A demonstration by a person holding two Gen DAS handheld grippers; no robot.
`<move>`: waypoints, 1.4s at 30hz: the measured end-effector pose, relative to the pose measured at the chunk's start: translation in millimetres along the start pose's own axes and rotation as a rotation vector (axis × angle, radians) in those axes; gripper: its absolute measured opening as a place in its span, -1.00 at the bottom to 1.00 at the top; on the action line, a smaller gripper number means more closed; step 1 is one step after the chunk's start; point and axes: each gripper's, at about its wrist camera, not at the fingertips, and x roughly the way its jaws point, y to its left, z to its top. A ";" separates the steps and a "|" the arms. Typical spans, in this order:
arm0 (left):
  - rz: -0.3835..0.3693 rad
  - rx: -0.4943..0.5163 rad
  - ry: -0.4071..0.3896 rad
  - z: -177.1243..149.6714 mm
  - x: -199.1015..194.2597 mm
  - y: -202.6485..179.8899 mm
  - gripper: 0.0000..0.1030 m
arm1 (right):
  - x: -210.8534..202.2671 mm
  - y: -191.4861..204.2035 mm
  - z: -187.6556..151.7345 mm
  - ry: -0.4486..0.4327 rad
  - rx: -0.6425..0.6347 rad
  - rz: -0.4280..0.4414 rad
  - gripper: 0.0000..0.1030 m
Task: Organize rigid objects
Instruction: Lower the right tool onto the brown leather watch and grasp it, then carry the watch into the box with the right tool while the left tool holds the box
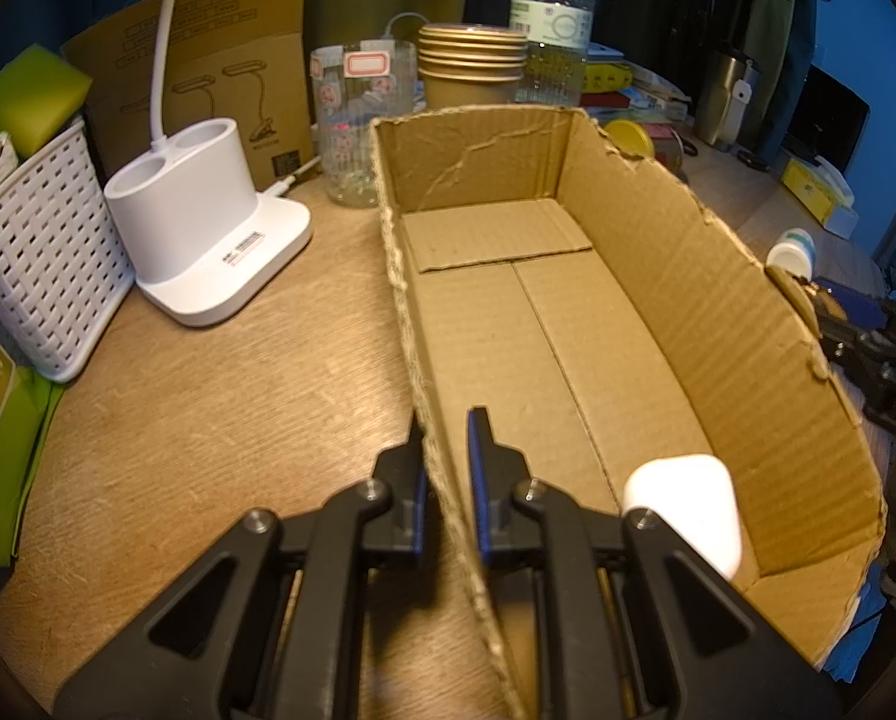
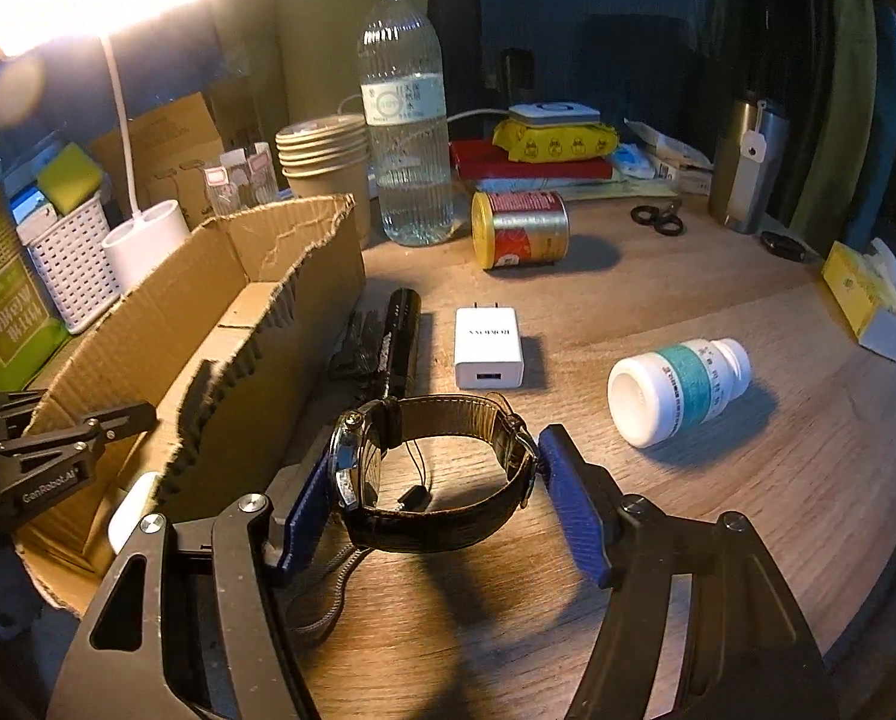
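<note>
The left gripper (image 1: 448,420) is clamped on the near left wall of the torn brown cardboard box (image 1: 658,276), while the right gripper (image 2: 435,468) stands with jaws apart around the dark leather-strapped wristwatch (image 2: 435,468) on the wooden tabletop (image 2: 718,510) right of the box, where its looped strap could squirm out sideways under a squeeze.

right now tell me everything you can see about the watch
The watch has a metal case and a dark leather strap with a lighter lining, buckled into a closed loop. It stands on its edge on the wooden desk, case toward the cardboard box. A small tag on a thread lies inside the loop. It sits between the right gripper fingers, whose blue pads flank the case and buckle.
</note>
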 end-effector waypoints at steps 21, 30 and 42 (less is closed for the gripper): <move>-0.001 -0.002 0.000 -0.1 0.1 0.3 -0.76 | -42.5 41.5 18.6 -0.113 -0.081 0.085 0.34; -0.003 -0.004 -0.001 0.5 -0.5 -1.2 -0.76 | -39.3 71.8 22.5 -0.114 -0.140 0.151 0.34; -0.005 -0.008 -0.002 2.1 -0.3 -4.7 -0.76 | -24.7 102.6 23.2 -0.079 -0.193 0.213 0.34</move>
